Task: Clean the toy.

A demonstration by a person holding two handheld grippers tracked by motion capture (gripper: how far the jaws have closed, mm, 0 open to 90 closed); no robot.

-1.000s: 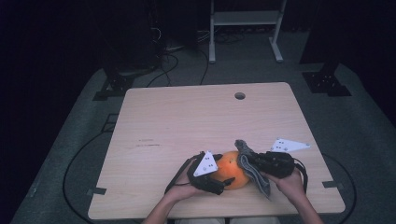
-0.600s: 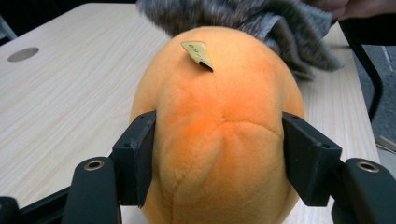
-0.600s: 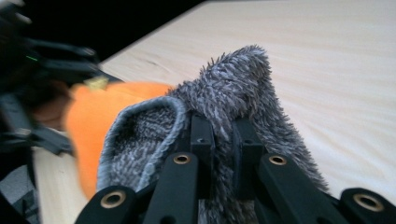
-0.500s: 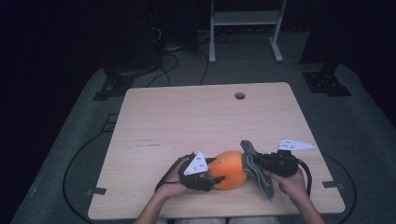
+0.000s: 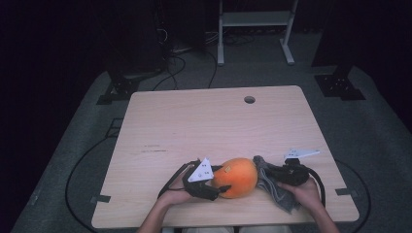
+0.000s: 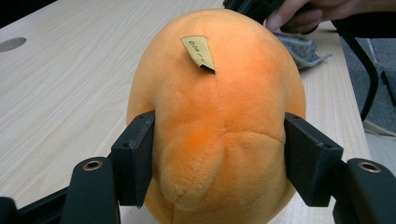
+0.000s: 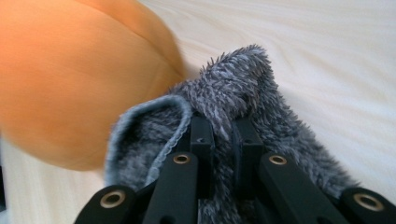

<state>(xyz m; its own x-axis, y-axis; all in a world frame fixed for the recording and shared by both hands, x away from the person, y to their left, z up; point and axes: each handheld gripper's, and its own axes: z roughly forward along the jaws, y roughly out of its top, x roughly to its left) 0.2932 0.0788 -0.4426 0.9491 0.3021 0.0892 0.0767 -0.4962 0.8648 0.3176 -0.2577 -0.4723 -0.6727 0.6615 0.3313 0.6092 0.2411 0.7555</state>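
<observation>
An orange plush ball (image 5: 236, 176) with a small paper tag (image 6: 198, 52) lies near the front edge of the wooden table (image 5: 204, 121). My left gripper (image 5: 218, 187) holds it from the left. Its jaws have just been closing, and both pads (image 6: 137, 154) now press into the sides of the plush (image 6: 219, 116). My right gripper (image 5: 272, 174) is shut on a grey fuzzy cloth (image 5: 274, 191), which drapes onto the table just right of the plush. In the right gripper view the cloth (image 7: 243, 79) bunches around the closed jaws of my right gripper (image 7: 222, 126), next to the plush (image 7: 70, 84).
A round cable hole (image 5: 249, 99) sits near the table's far edge. Black cables trail from both grippers over the front edge. Behind the table, a white metal stand (image 5: 252, 19) stands on the dark floor.
My left gripper's jaws have closed onto the plush. My right gripper has sunk toward the table, and the cloth has moved off the plush to its right side.
</observation>
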